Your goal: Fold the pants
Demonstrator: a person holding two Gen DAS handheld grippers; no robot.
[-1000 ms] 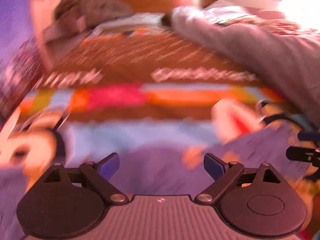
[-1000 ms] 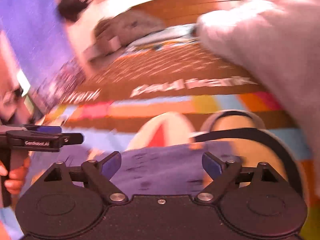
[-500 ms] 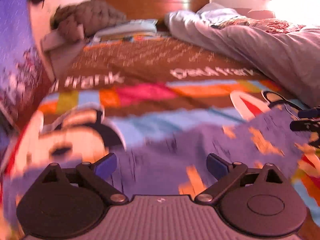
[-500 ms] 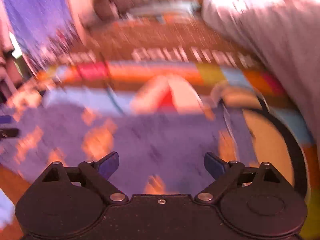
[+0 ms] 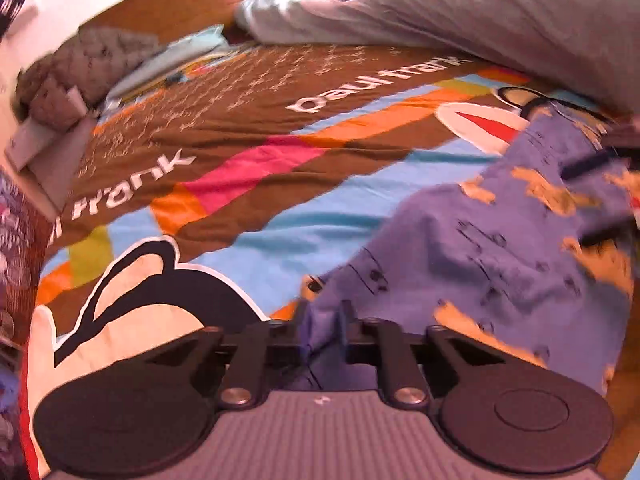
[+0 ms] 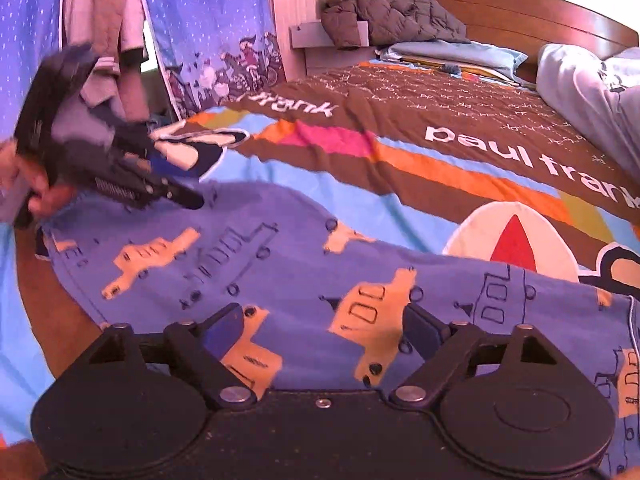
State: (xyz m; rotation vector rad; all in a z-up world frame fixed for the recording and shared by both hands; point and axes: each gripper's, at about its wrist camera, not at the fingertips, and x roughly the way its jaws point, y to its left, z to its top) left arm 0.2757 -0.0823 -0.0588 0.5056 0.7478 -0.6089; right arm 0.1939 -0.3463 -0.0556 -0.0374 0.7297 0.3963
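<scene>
Blue-purple pants [image 5: 500, 248] printed with orange trucks lie spread on the bedspread. My left gripper [image 5: 322, 328] pinches a fold at their edge; its jaws are closing, with cloth bunched between the pads. In the right wrist view the same gripper [image 6: 188, 200] sits in a hand at the pants' far left end. My right gripper [image 6: 324, 332] hovers low over the pants [image 6: 280, 256]. Its jaws stand wide and are closing, with the cloth flat below and not pinched. In the left wrist view it shows only as blurred dark bars [image 5: 600, 200] at the right edge.
The bedspread [image 6: 400, 184] is brown with coloured stripes and cartoon shapes. A grey duvet [image 5: 500, 28] is heaped on the bed's right side. A pillow [image 6: 452, 54] and a quilted jacket [image 6: 384, 8] lie by the wooden headboard [image 6: 520, 16]. A blue curtain [image 6: 208, 20] hangs at left.
My left gripper went from wide open to closed on the pants' edge and rolled. My right gripper dropped lower over the cloth and its jaws narrowed a little.
</scene>
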